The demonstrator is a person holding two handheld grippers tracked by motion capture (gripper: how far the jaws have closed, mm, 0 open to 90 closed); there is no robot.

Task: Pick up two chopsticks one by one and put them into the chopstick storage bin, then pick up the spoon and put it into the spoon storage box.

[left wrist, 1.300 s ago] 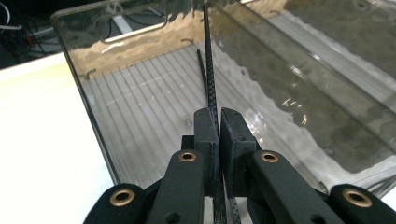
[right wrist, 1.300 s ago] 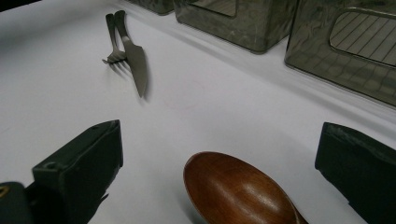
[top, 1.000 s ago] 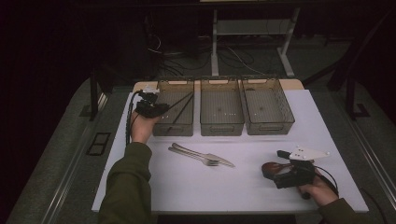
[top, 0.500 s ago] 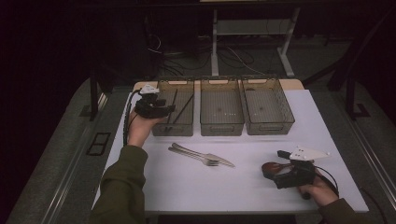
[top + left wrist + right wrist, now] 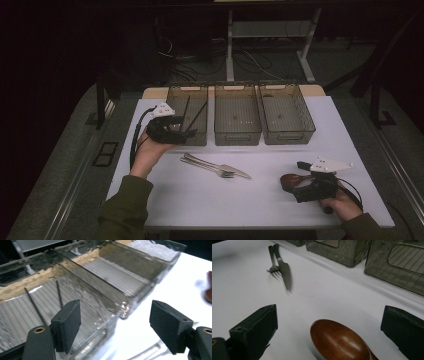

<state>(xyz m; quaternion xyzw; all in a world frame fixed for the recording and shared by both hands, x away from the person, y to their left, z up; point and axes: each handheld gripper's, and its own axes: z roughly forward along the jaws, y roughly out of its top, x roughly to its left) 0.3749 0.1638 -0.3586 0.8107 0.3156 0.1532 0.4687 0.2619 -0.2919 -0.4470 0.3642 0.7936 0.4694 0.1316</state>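
Brown wooden spoon (image 5: pixel 342 341) lies between the spread jaws of the right claw (image 5: pixel 329 327), untouched. Left claw (image 5: pixel 115 325), its jaws just opening and empty, hovers at the leftmost clear plastic bin (image 5: pixel 192 107) holding two thin dark rods (image 5: pixel 37 307).

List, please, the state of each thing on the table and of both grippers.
Left gripper: open, nothing between the jaws, which have just been opening.
Right gripper: open, around the wooden spoon.
Wooden spoon: lying bowl down.
Left bin: holds two thin dark sticks.
Middle bin: empty.
Right bin: empty.
Fork and knife: lying flat, side by side.
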